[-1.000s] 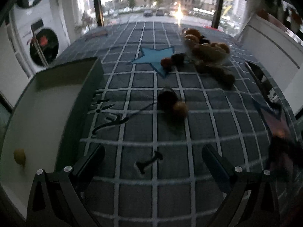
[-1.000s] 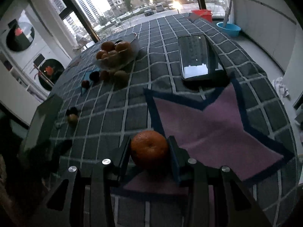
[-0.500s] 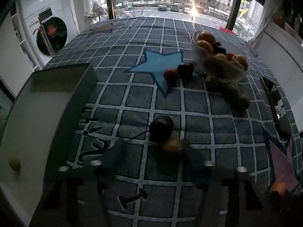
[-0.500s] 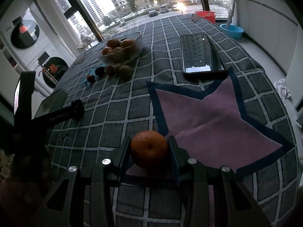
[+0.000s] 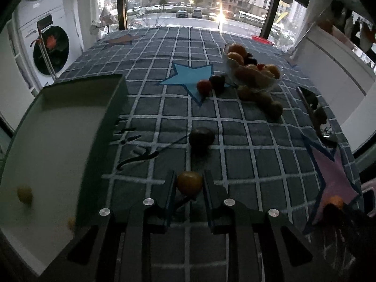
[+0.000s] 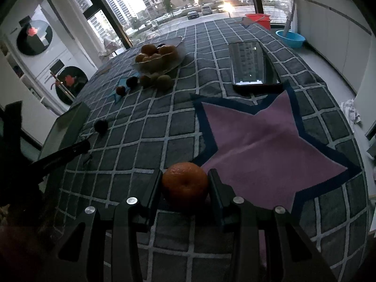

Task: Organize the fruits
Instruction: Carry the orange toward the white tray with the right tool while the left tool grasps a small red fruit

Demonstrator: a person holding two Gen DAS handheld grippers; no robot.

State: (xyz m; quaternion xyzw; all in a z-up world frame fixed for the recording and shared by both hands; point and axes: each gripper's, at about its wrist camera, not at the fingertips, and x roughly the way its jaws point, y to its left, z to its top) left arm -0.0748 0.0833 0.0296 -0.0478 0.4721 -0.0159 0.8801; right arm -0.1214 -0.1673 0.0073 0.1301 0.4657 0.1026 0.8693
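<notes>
The left hand-held gripper clamped a small yellow fruit, a dark plum lying just ahead; the right hand-held gripper clamped an orange.

A grey checked cloth covers the surface — on it a purple star and a blue star. A dark phone lies flat beyond the purple star. Stacked washing machines stand at left; a blue basin and red bucket sit on the floor.

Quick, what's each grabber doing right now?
Left gripper: shut on the small yellow-orange fruit.
Right gripper: shut on the orange.
</notes>
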